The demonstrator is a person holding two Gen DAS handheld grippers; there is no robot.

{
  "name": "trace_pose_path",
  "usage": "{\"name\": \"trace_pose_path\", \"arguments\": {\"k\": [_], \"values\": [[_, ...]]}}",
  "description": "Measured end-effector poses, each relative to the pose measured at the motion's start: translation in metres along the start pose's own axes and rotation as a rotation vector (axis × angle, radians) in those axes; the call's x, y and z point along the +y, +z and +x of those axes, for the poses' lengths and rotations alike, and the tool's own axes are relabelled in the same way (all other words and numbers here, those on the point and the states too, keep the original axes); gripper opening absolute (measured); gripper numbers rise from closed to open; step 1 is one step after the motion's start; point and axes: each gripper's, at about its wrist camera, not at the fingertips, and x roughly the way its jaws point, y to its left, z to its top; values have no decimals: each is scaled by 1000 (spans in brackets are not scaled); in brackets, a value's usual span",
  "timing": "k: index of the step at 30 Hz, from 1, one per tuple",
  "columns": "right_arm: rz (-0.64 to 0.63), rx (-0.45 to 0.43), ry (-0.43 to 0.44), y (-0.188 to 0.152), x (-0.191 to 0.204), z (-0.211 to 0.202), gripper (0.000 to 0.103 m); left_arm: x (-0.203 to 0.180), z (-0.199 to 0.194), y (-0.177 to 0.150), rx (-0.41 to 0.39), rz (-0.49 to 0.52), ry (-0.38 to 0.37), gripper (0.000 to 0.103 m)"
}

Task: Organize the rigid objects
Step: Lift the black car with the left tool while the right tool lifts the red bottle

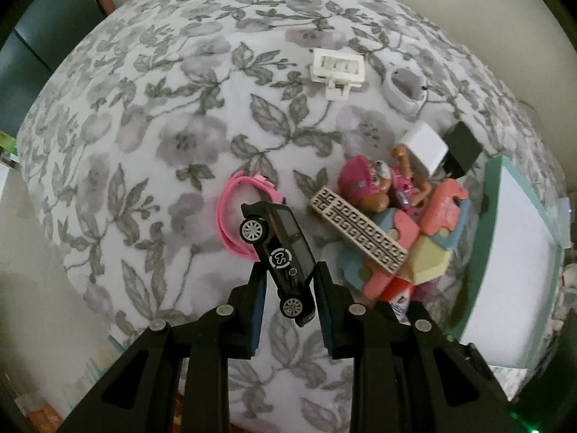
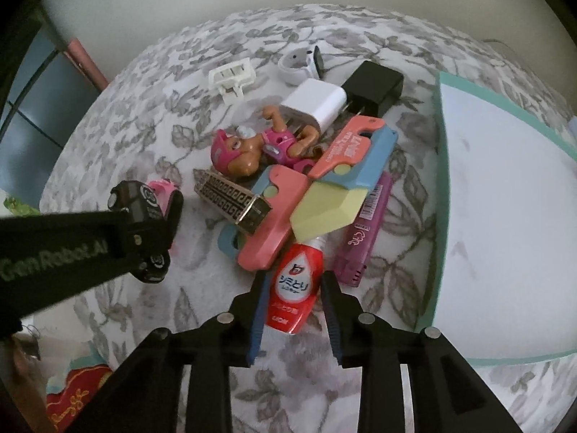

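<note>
A: Biggest first. Floral cloth [image 1: 151, 115] covers the whole surface. Teal-rimmed white tray [image 2: 505, 195] sits at its right side, nothing visible in it.

B: The pile?

A: Just left of the tray. Pink, blue and yellow foam puzzle pieces [image 2: 335, 187] are stacked across each other. A pup figure in a pink cap [image 2: 249, 148] lies against their far-left edge. A gold key-pattern box [image 2: 234, 204] rests on the near-left pieces, and a purple tube [image 2: 364, 231] lies alongside on the right. White charger [image 2: 317, 106] and black adapter [image 2: 375, 88] sit at the far end, touching.

B: Grippers?

A: Left gripper [image 1: 288, 278] is clenched on a black toy car [image 1: 279, 252], held clear of the cloth, nose tilted away. A pink band [image 1: 234, 213] lies on the cloth beneath it.

B: Right?

A: Right gripper [image 2: 294, 296] straddles a red stain-remover bottle [image 2: 295, 288] at the pile's near edge. Left pad sits right against it, a gap shows at the right pad. Released, not gripping.

B: Strays?

A: White clip [image 1: 337, 70] and white round case [image 1: 405, 88], far side, apart from the pile.
</note>
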Motion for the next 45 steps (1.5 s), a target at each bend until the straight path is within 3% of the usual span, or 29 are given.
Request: {"name": "trace_pose_path", "arguments": {"k": [3, 12, 24, 39, 45], "values": [[-35, 7, -39, 0, 6, 7, 34, 4, 8, 2, 4, -13, 13, 28], [-24, 5, -45, -1, 2, 3, 29, 16, 14, 4, -6, -13, 16, 28], [48, -24, 28, -6, -24, -39, 22, 10, -14, -5, -107, -3, 9, 28], [116, -141, 26, 2, -50, -86, 22, -13, -36, -7, -170, 44, -7, 28], [198, -181, 26, 6, -79, -96, 22, -52, -42, -8, -163, 131, -48, 28]]}}
